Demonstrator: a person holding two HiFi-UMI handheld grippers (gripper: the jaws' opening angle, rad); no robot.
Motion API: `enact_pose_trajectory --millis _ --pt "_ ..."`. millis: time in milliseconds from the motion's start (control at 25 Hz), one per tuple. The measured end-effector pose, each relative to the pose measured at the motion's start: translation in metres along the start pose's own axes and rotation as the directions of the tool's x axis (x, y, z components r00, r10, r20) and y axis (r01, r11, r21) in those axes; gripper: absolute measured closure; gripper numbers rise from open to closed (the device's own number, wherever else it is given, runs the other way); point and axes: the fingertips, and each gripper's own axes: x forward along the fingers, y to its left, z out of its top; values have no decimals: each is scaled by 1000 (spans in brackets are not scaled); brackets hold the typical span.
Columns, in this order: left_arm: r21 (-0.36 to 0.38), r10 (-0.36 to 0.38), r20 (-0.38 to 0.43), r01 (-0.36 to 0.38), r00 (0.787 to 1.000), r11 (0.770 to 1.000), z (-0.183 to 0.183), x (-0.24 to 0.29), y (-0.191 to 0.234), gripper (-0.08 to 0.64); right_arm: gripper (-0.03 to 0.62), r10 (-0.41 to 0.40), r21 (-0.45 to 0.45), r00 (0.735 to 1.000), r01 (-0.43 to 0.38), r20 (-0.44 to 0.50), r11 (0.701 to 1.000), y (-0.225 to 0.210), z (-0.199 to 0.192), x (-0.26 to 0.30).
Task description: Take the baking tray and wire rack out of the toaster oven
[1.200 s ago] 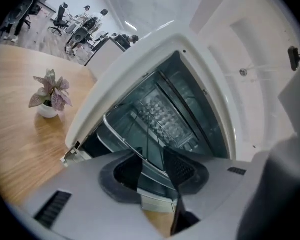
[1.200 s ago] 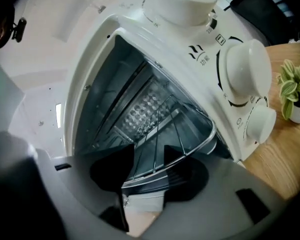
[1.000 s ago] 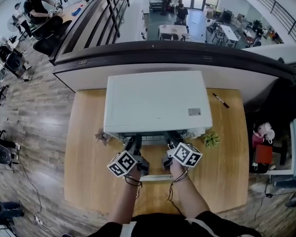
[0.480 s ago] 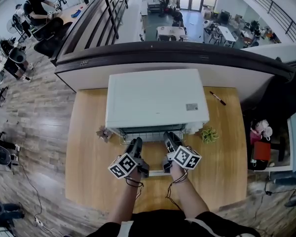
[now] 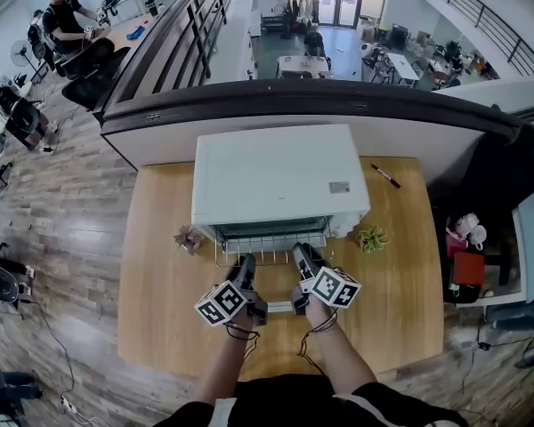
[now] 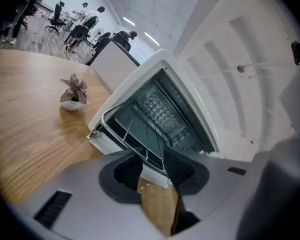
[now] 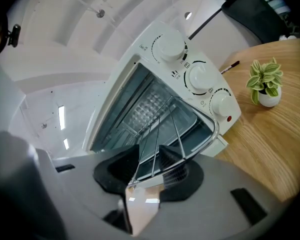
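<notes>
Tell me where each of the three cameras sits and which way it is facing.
Head view: on the person's head, looking steeply down on the toaster oven, table, forearms, left gripper and right gripper.
Left gripper view: rides the left gripper, looking along its jaws, shut on the wire rack, into the open oven.
Right gripper view: rides the right gripper, facing the oven likewise; its jaws have just been closing on the rack.
Both gripper views share the rack and oven cavity.

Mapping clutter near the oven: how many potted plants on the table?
2. The pinkish plant left of the toaster oven, the green plant right of it. The oven could hide more.
</notes>
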Motion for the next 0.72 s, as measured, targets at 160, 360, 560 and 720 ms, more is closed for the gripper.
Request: enact_pose_trajectory --millis 160,360,560,720 --pt "7 1 0 -1 1000 1000 -3 -9 -1 416 465 5 -2 1000 -5 -2 1000 3 -5 -7" --pt "12 6 -31 -6 999 1000 -17 -23 -3 416 465 -8 2 1000 8 -3 1000 0 -15 -25" --pt "23 4 -31 -3 1000 1000 -20 -36 -3 416 462 0 -13 1000 0 -3 1000 6 -21 -34" --pt "46 -8 -28 9 1000 999 -23 -47 -8 416 468 16 -24 1000 -16 9 1000 13 -24 -45"
